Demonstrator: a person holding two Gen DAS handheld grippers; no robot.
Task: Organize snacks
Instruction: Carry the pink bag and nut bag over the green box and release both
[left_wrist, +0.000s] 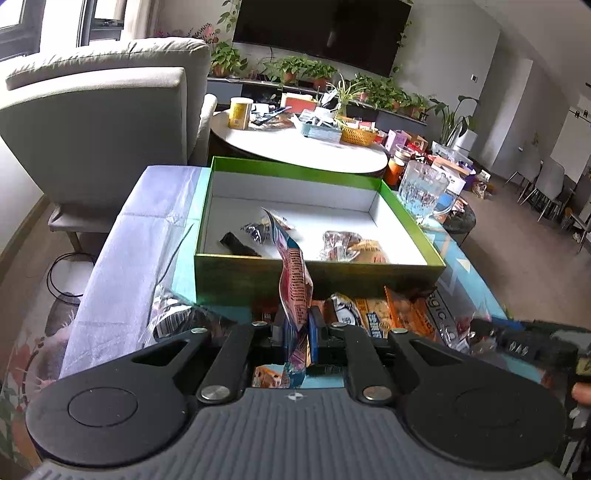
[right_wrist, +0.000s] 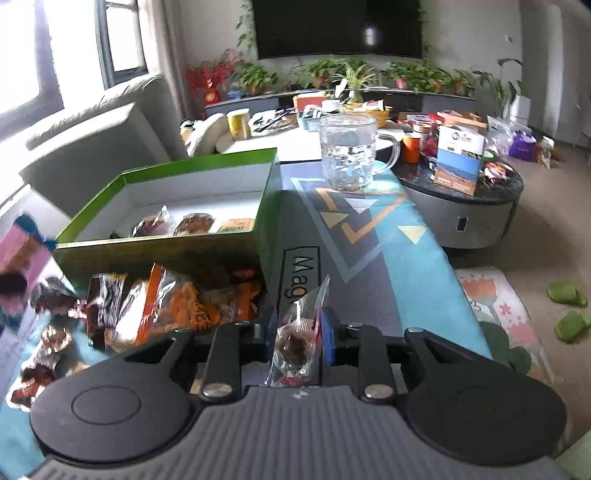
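The desk (left_wrist: 122, 236) in front of me carries a green box (left_wrist: 317, 273), open on top, with a few wrapped snacks (left_wrist: 351, 245) lying on its white floor. A glass mug (right_wrist: 347, 151) stands upright on the desk beyond the box's right corner, near it but apart. Between the box's near wall and my grippers lies a pile (right_wrist: 177, 306) of orange and dark snack packets, right against that wall.

My left gripper (left_wrist: 297, 332) is clenched on a pink-and-blue packet (left_wrist: 293, 280); its long axis runs up and away from me, tilted slightly left, and its top rises across the box's near wall. My right gripper (right_wrist: 299, 332) is clamped on a clear bag (right_wrist: 295, 339) of something dark, which stands nearly upright over the desk, right of the pile.
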